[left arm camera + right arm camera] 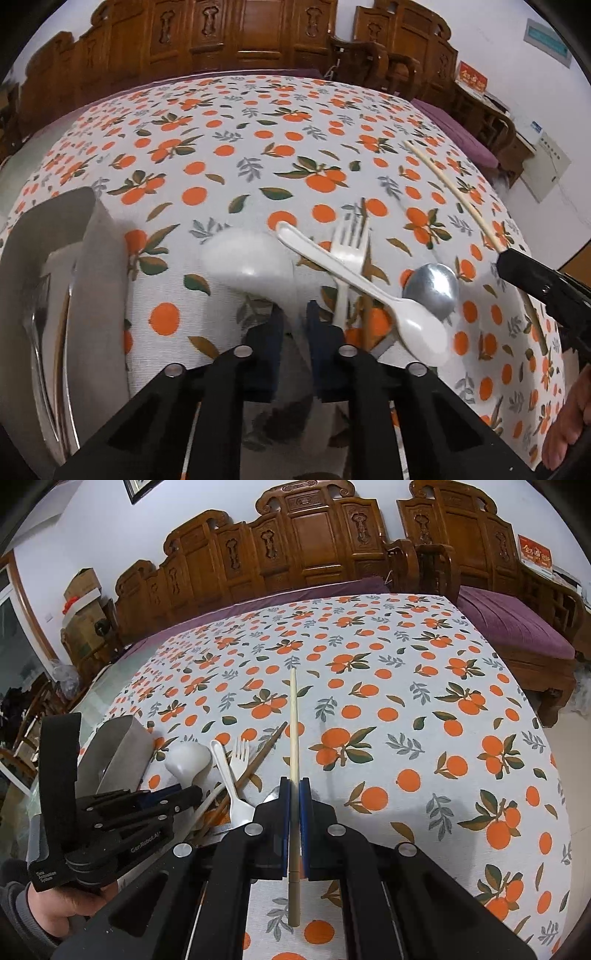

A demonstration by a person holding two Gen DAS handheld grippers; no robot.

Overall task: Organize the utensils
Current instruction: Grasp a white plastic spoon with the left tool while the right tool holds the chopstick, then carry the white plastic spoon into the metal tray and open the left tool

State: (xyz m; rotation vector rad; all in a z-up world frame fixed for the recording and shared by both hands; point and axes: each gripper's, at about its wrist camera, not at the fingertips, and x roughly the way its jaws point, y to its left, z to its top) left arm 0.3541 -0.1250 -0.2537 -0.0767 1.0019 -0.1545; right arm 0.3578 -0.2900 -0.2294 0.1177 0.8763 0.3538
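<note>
Holding a pale chopstick [293, 738] clamped lengthwise, right tool [294, 794] hangs above the surface [424, 686]. Left tool [293, 314] grips a white ceramic spoon [247, 258], likely bound for the grey organizer [99, 266]. Plastic spoon [369, 291], fork [349, 254], metal spoon [432, 290] and brown chopstick [258, 757] crowd the path.

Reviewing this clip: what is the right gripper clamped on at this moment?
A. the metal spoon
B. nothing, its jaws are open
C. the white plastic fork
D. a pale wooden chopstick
D: in the right wrist view the right gripper has its blue pads shut on the pale chopstick, which runs forward over the tablecloth.
</note>
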